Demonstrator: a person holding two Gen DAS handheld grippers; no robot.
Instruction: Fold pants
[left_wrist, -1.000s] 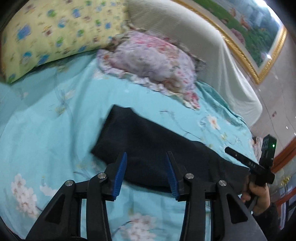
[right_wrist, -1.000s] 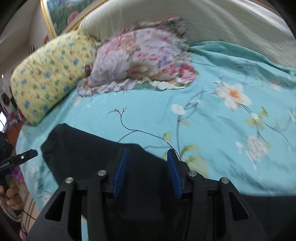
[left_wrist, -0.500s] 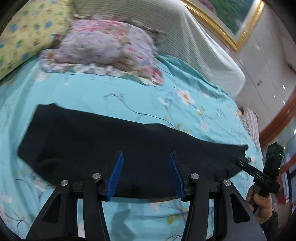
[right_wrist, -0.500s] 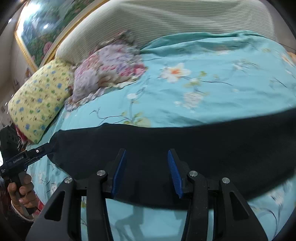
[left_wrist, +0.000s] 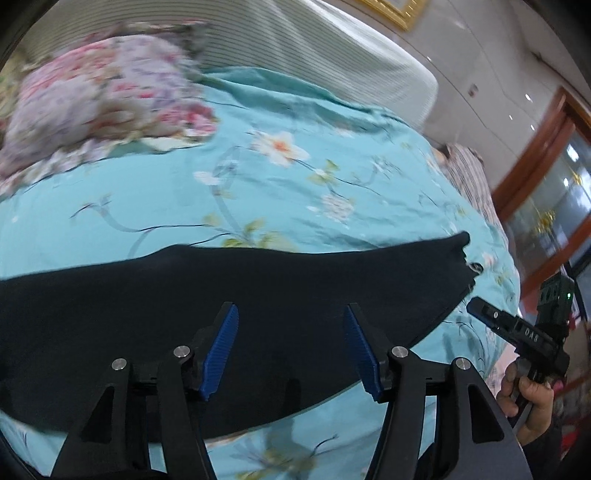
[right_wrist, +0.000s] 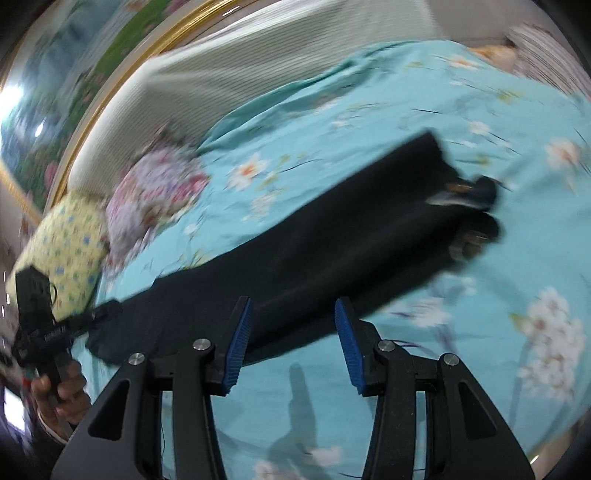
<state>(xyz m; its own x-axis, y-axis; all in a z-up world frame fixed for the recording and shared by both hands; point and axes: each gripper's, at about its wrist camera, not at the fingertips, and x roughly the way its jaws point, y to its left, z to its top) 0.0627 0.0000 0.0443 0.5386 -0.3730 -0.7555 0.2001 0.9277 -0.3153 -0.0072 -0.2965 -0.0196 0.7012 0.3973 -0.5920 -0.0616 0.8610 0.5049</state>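
Left wrist view: the left gripper (left_wrist: 291, 347) hangs over dark pants (left_wrist: 229, 295) laid lengthwise across a bed (left_wrist: 258, 192) with a turquoise floral cover, its blue-padded fingers (left_wrist: 221, 350) having just spread wider, released, nothing between them; a floral pillow (left_wrist: 99, 107) lies beyond, and the right gripper (left_wrist: 476, 308), held in a hand (left_wrist: 528, 402), sits just off the pants' right end. Right wrist view: the right gripper (right_wrist: 293, 343) hovers at the near edge of the pants (right_wrist: 332, 243), fingers (right_wrist: 238, 343) apart and grasping nothing; the left gripper (right_wrist: 107, 312) reaches the garment's left end beside a yellow pillow (right_wrist: 66, 251)
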